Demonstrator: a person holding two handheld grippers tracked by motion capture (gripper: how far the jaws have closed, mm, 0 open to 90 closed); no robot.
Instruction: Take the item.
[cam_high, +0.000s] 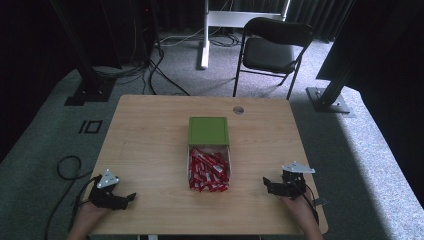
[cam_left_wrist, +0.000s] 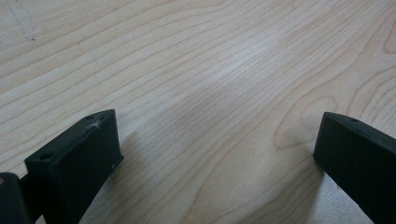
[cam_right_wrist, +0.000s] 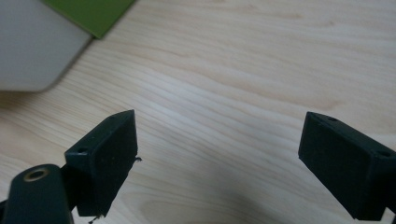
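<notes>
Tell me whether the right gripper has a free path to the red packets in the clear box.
Probably yes: the right gripper is open, bare table lies between it and the box, and the packets sit uncovered beside the green lid.

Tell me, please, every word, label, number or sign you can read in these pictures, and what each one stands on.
None can be read.
The red packets in the clear box carry white marks, too small and blurred to read.
The green lid is plain.
The floor marking left of the table is a dark square outline, not legible as text.
</notes>
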